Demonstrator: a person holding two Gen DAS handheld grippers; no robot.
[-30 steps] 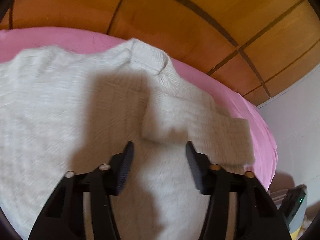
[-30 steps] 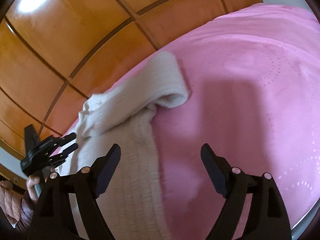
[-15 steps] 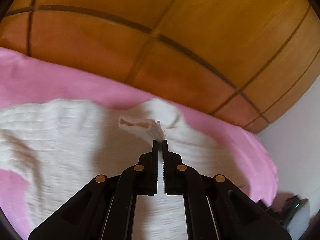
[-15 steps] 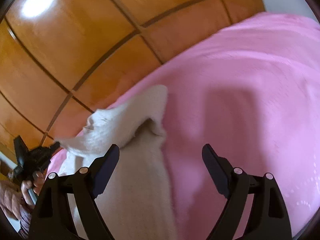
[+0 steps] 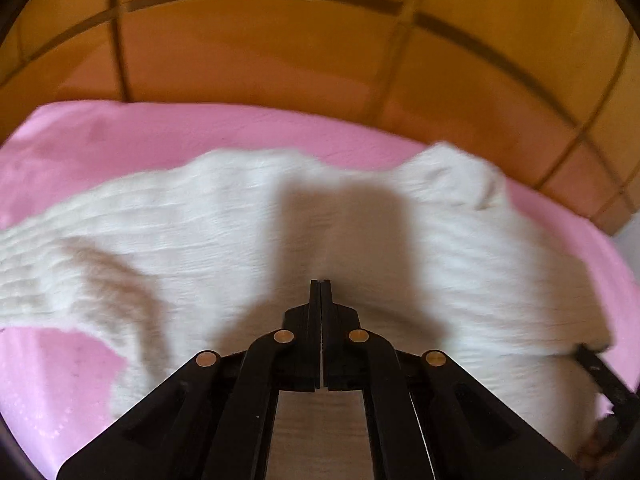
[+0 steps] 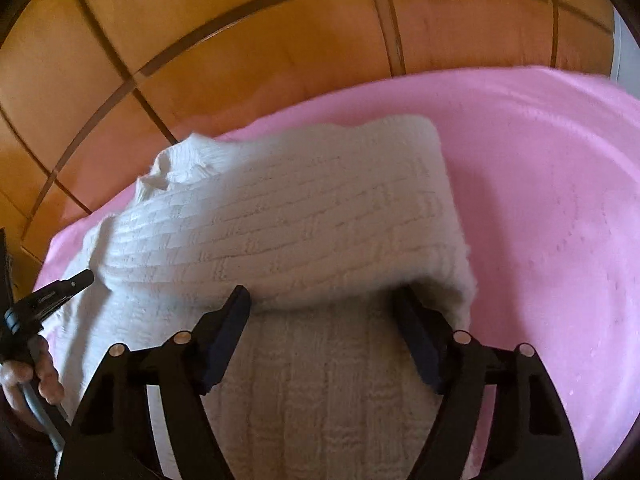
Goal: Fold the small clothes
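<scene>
A small white knit sweater [image 5: 224,232] lies on a pink bedsheet [image 5: 120,136]. My left gripper [image 5: 321,285] is shut, its tips against the sweater's middle; whether cloth is pinched between them is hidden. In the right wrist view the sweater [image 6: 280,216] has a thick fold laid over its lower part. My right gripper [image 6: 324,300] is open, its jaws on either side of that fold's near edge. The left gripper also shows in the right wrist view [image 6: 78,280] at the sweater's left edge, held by a hand.
A wooden panelled headboard [image 5: 320,52] rises right behind the bed; it also shows in the right wrist view [image 6: 240,40]. Bare pink sheet [image 6: 540,200] stretches to the right of the sweater. A white wall [image 5: 630,236] is at the far right.
My left gripper closed from open and moved over the sweater's body. The folded part of the sweater now lies wider and flatter. My right gripper moved in to the fold's edge, still open.
</scene>
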